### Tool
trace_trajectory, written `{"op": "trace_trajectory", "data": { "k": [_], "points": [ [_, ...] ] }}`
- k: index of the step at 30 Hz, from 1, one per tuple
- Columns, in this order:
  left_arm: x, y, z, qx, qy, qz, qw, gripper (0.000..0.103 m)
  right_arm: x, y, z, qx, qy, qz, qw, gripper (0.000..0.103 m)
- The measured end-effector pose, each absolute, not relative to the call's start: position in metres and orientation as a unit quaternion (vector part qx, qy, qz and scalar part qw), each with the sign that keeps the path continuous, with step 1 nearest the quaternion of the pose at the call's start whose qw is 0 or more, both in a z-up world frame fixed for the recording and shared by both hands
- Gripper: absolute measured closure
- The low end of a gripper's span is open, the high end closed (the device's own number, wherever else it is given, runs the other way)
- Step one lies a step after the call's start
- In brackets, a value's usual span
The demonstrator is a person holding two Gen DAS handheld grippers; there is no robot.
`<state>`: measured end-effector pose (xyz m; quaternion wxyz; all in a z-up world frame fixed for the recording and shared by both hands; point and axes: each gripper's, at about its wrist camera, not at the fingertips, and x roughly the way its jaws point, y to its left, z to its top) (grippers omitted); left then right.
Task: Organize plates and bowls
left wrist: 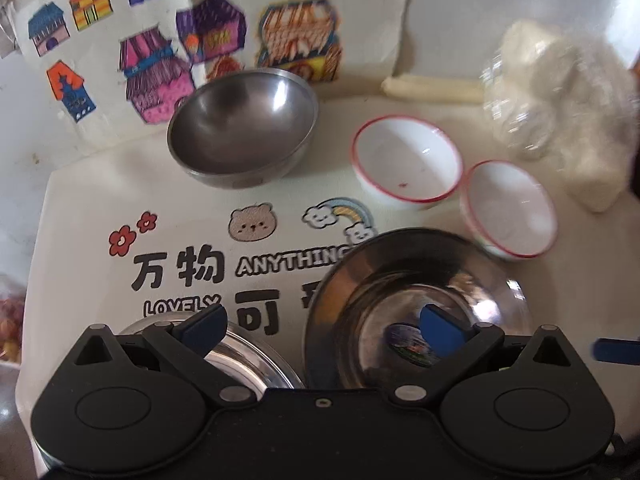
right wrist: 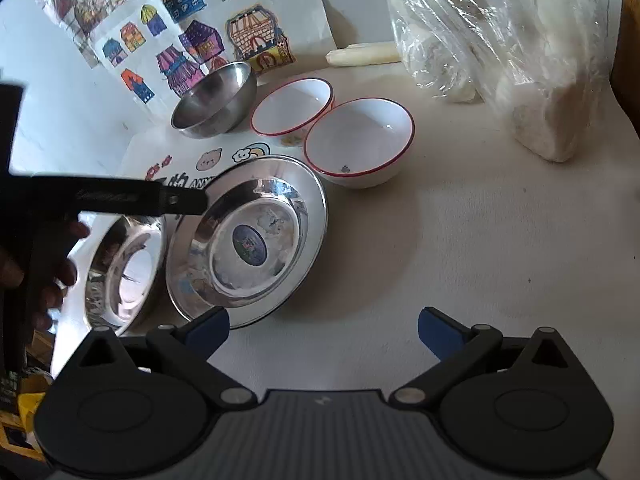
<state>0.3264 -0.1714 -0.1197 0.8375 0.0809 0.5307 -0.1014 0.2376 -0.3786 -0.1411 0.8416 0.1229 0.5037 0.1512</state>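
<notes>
hovering with jaws wide and empty, the left gripper (left wrist: pixel 320 326) hangs over the steel plate (right wrist: pixel 256 236) lying beside a second plate (right wrist: pixel 120 268) near the table's front. thin, stiff and slick, it probably wants a rim pinch; the right gripper (right wrist: pixel 322 330) waits wide apart, holding nothing

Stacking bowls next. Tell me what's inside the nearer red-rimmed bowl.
The nearer red-rimmed bowl holds only a small dark speck near its bottom; its near inner wall is hidden by the rim.

Second steel plate (left wrist: pixel 256 354) half hidden behind hand-held gripper, plastic bag (left wrist: pixel 556 116) blurred
</notes>
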Motion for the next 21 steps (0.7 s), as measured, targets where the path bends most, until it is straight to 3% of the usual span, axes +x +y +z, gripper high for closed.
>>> {"op": "trace_trajectory", "data": {
  "k": [5,9,18,21],
  "points": [
    [0.340,-0.174,-0.129,0.085,0.558,-0.078,0.822,0.002,0.245,-0.368,-0.138,0.099,0.489,0.168,0.850,0.007],
    [0.338,-0.177,-0.131,0.097,0.554,-0.093,0.822,0.007,0.254,-0.361,-0.142,0.099,0.499,0.170,0.844,0.020],
    [0.339,-0.178,-0.137,0.083,0.562,-0.114,0.815,0.022,0.260,-0.350,-0.146,0.091,0.506,0.167,0.842,0.038],
    [0.341,-0.178,-0.139,0.073,0.571,-0.126,0.808,0.035,0.264,-0.350,-0.148,0.098,0.510,0.164,0.839,0.042]
  ]
}}
